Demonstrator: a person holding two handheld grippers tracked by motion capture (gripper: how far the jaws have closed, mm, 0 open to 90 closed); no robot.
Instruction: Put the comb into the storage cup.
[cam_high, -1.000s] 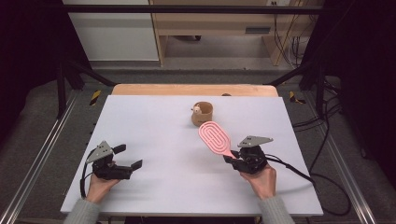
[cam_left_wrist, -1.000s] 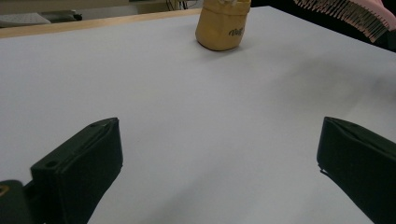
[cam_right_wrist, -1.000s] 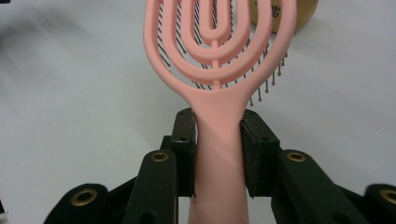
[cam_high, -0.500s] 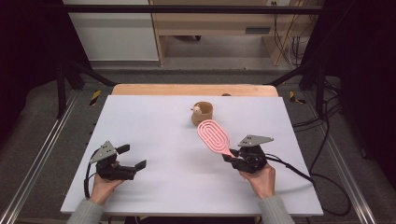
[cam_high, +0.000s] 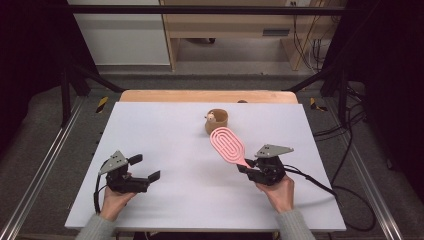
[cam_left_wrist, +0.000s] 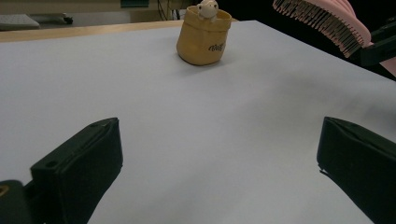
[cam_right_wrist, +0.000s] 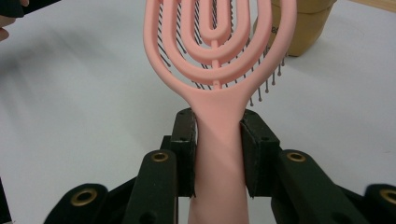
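Observation:
A pink hairbrush (cam_high: 228, 145) with an open looped head is lifted off the white table, bristles facing down. My right gripper (cam_high: 248, 165) is shut on its handle (cam_right_wrist: 217, 140) at the table's right front. Behind the brush head stands a small tan fabric pot (cam_high: 216, 121) with a little white figure (cam_left_wrist: 207, 8) poking out of it; the pot also appears in the left gripper view (cam_left_wrist: 203, 35). My left gripper (cam_high: 145, 168) is at the left front, open, with nothing between its jaws, and it points across the table at the pot.
The white table top (cam_high: 160, 130) has a wooden strip (cam_high: 205, 96) along its far edge. Metal rails (cam_high: 35, 175) run along both sides. A cable (cam_high: 320, 185) trails from the right gripper toward the right edge.
My left gripper has shifted a little to the right along the front of the table. The right gripper and the brush have hardly moved.

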